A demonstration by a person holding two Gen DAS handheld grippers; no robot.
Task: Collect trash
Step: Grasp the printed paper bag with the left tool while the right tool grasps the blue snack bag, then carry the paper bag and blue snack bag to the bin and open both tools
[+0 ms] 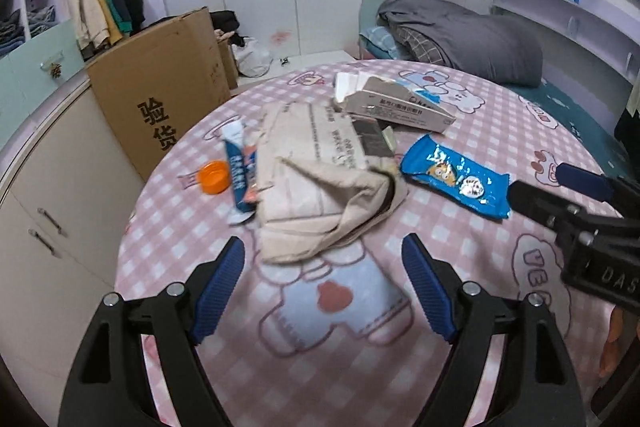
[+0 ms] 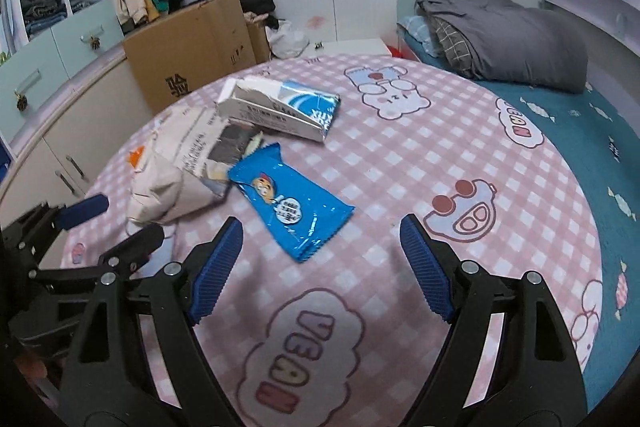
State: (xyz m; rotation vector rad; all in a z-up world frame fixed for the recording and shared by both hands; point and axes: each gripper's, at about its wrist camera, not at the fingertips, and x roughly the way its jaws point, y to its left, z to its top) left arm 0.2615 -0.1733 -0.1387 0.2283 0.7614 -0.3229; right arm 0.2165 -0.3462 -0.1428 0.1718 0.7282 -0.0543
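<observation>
Trash lies on a pink checked blanket. A crumpled beige paper bag sits just ahead of my open, empty left gripper. Left of it lie a blue sachet and an orange cap. A blue snack wrapper lies to its right, a torn white and blue carton behind. My right gripper is open and empty, just short of the blue wrapper. The bag and carton lie beyond, to the left.
A large cardboard box stands off the bed's left edge beside white cabinets. A grey folded duvet lies at the head of the bed. The other gripper shows at the right edge of the left wrist view.
</observation>
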